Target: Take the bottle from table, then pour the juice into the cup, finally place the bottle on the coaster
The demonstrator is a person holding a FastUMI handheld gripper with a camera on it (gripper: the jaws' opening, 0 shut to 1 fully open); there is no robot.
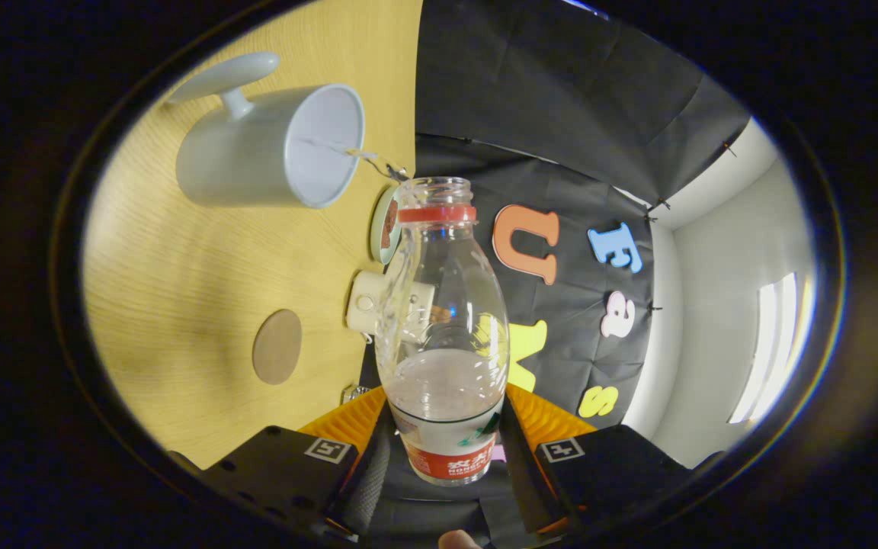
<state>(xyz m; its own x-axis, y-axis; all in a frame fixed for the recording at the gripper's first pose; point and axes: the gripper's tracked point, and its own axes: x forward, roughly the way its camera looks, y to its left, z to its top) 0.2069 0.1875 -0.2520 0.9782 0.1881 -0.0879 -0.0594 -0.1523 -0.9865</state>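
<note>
- The wooden table [180, 305] appears rolled on its side in the gripper view, its grain running past the fingers, with broad bare wood between the things on it; its far edge meets the black cloth wall [561, 114].
- The bottle [443, 328] is clear plastic with a red neck ring and no cap. It sits between the two fingers, which press on its lower body from either side, so the gripper [445, 438] is pinching it. Clear liquid fills roughly its lower part.
- The cup [271, 149], a pale mug with a handle, stands on the table beyond the bottle's mouth. Its open rim is turned toward the bottle, and a thin stream of liquid [366, 156] runs from the mouth into it.
- A small cream-coloured block [370, 303] sits at the table's far edge, partly hidden behind the bottle's shoulder.
- A round dish-like object [386, 225] with a dark red centre stands near the same edge, just behind the bottle's neck; what it is I cannot tell.
- The coaster [277, 347], a flat brown disc, lies on open wood well apart from the cup, with nothing standing on it or close around it.
</note>
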